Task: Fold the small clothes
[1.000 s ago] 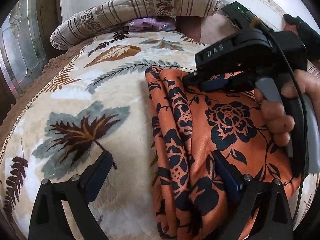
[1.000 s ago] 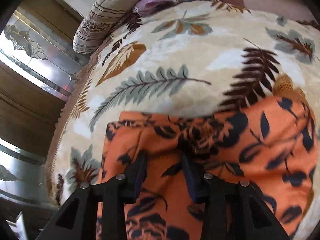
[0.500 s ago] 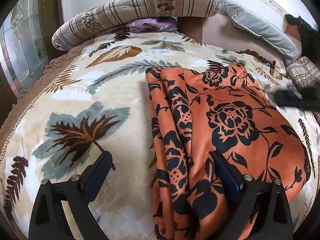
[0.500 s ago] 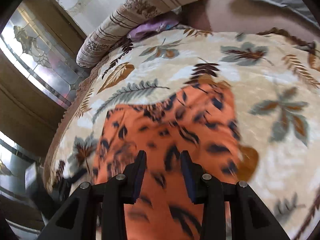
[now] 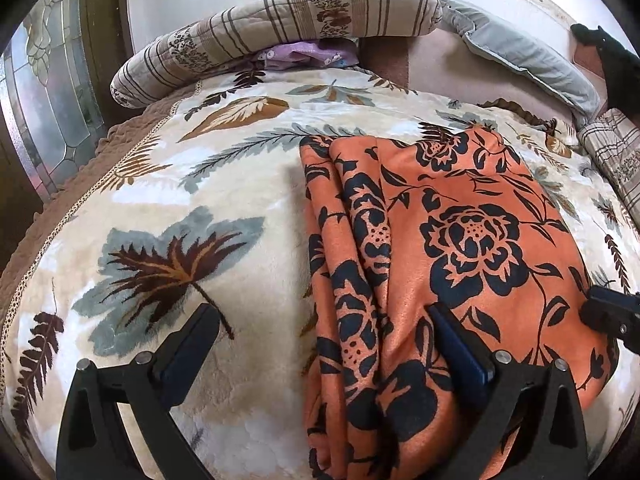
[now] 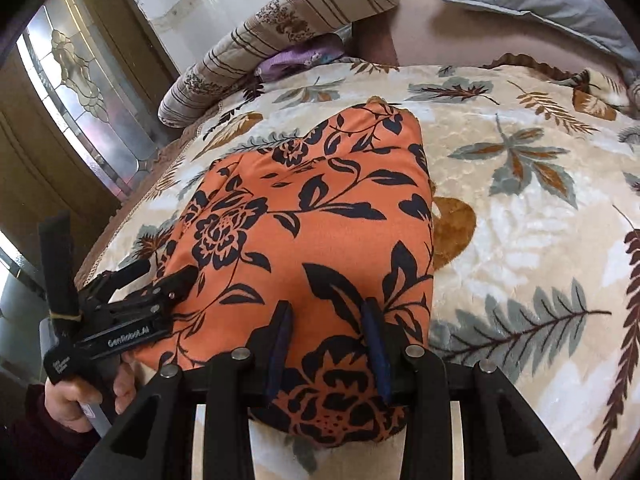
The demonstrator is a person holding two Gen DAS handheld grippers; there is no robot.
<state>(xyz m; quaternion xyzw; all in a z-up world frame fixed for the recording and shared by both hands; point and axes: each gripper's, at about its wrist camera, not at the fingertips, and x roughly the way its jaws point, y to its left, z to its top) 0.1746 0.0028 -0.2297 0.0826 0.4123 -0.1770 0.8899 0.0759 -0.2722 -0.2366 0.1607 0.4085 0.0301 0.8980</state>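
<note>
An orange cloth with black flowers [image 5: 472,240] lies folded flat on the leaf-print blanket [image 5: 168,208]; its layered fold edge runs down the left side. My left gripper [image 5: 324,340] is open wide over the cloth's near left edge, its right finger above the cloth and its left finger above bare blanket. In the right wrist view the same cloth [image 6: 312,208] stretches away from my right gripper [image 6: 327,332], whose fingers stand partly apart above the cloth's near end with nothing pinched. A hand [image 6: 80,396] holds the left gripper [image 6: 168,272] at the cloth's left side.
A striped bolster [image 5: 280,28] and a grey pillow [image 5: 520,52] line the far side of the bed, with a purple garment [image 5: 304,54] tucked under the bolster. A glazed door [image 5: 48,100] stands past the bed's left edge. Bare blanket spreads right of the cloth [image 6: 540,240].
The right gripper has drawn back from the cloth's far end to its near end, staying equally apart. The cloth lies flat where it was. The left gripper has not moved.
</note>
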